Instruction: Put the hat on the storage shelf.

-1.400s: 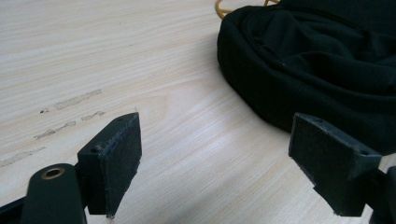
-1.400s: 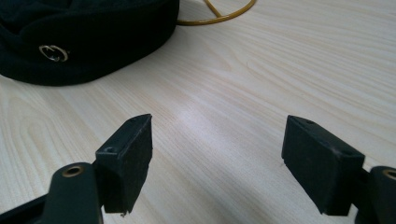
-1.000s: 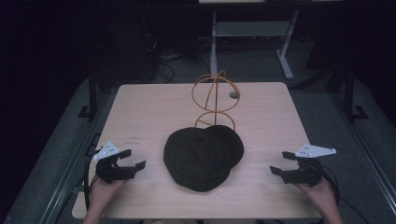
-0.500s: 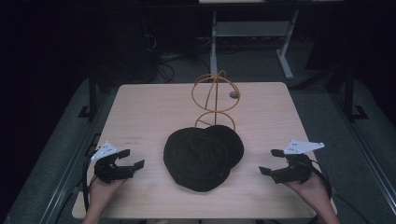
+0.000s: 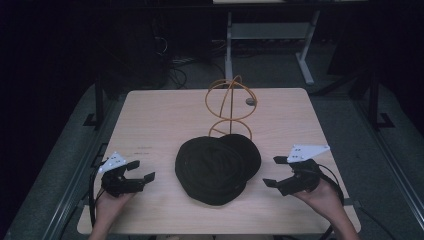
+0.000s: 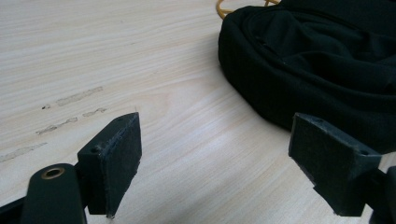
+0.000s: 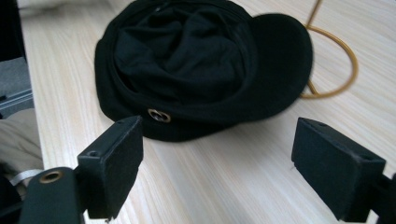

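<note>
Bare bench (image 5: pixel 150 125) either side of black cap (image 5: pixel 212 167). Wire stand (image 5: pixel 230 107) just behind cap, seemingly touching brim, blocks far approach. 2 near flanks open.

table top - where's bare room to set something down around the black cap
The table is bare along its far left, between the wire stand and the left edge, and far right past the stand. It is crowded mid-table, where the black cap overlaps the stand's base, flanked by the left gripper and right gripper.
</note>
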### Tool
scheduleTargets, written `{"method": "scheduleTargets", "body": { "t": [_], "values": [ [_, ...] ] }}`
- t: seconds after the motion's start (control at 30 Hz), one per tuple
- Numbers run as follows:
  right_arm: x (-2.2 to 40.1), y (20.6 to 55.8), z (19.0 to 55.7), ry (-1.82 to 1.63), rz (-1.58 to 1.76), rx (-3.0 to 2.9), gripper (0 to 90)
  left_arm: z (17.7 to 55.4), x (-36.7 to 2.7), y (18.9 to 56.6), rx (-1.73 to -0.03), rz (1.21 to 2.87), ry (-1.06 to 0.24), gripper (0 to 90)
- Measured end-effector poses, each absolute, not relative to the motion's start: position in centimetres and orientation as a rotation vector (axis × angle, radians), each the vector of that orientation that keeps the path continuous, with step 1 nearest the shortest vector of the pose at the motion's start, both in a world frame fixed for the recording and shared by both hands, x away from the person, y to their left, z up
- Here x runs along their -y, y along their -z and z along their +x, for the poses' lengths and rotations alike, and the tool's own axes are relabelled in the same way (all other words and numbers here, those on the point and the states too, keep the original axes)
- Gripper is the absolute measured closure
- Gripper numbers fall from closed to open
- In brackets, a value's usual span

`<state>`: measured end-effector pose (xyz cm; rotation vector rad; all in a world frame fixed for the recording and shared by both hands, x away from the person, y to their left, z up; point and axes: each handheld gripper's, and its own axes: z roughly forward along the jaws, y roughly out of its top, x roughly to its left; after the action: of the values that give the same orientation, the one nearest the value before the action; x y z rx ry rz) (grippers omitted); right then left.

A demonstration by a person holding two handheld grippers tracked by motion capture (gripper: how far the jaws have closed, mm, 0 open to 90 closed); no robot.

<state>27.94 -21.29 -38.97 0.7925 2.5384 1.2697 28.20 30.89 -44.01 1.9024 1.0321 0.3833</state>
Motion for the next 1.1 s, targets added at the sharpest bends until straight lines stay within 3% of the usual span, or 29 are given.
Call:
{"method": "scheduleTargets", "body": {
  "t": [0.17, 0.83, 1.1],
  "values": [
    [19.9, 38.5, 28.4, -1.276, 0.739, -2.572, 21.3, 28.2, -30.9, 44.0, -1.031, 1.901, -0.382, 16.9],
    [14.2, 37.3, 28.8, -1.272, 0.519, -2.677, 22.1, 28.4, -30.9, 44.2, -1.032, 1.914, -0.375, 16.9],
    [11.4, 37.9, 28.8, -1.216, 0.444, -2.746, 30.6, 28.4, -30.8, 44.2, -1.027, 1.915, -0.378, 16.9]
  ]
}}
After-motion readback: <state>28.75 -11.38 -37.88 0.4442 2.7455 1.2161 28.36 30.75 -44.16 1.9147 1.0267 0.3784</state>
